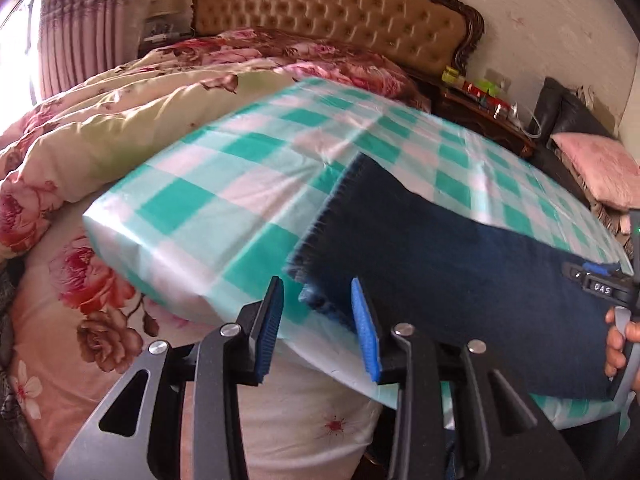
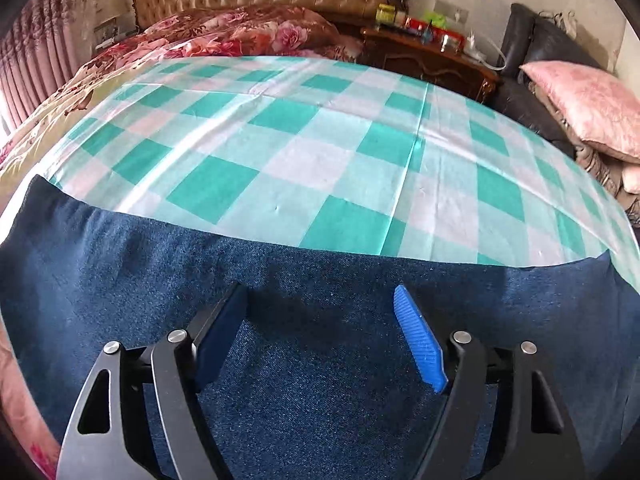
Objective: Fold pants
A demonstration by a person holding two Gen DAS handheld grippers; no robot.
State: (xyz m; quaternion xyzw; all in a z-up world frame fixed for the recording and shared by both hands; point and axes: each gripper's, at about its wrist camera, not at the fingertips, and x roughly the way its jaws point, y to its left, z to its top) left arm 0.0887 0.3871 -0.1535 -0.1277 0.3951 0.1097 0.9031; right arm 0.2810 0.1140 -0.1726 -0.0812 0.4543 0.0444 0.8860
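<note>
Mid-fold: pants flat on checked cloth. Left tool part-open, empty, at hem. Right tool wide, empty, above denim. Next: pinch hem, carry toward waist.

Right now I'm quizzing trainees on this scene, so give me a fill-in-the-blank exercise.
1. The pants lie on a white and ____ checked sheet.
2. The pants are dark ____.
3. Both jaws of the right claw stand ____, over the pants.
4. The cushion right of the bed is ____.

Missing: green; blue; open; pink
</note>
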